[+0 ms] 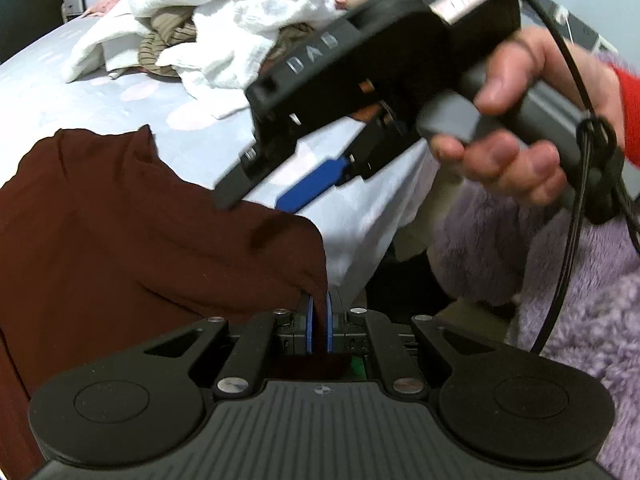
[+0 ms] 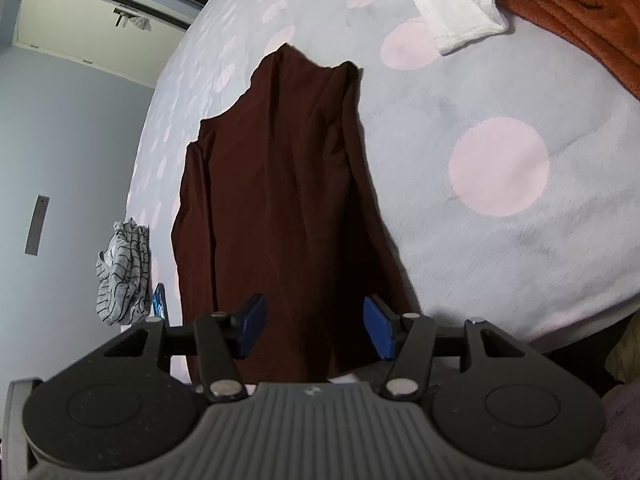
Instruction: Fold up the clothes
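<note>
Two grippers work at the near edge of a bed whose pale blue cover point(image 2: 460, 128) carries pink dots. The left gripper point(image 1: 319, 326) is clamped tight on a pinch of the maroon garment point(image 2: 276, 184), its blue pads squeezing a lifted corner of cloth. The right gripper point(image 2: 313, 330) (seen from the left wrist with a person's hand point(image 1: 520, 128) on its grey handle) hangs with its jaws apart over the garment's near end, nothing pressed between the pads. The garment lies lengthwise, running away from the bed's edge. Bare cover lies open to its right. A heap of white cloth point(image 1: 224, 20) sits well beyond it, and a striped grey item point(image 2: 124, 272) lies by the left edge.
</note>
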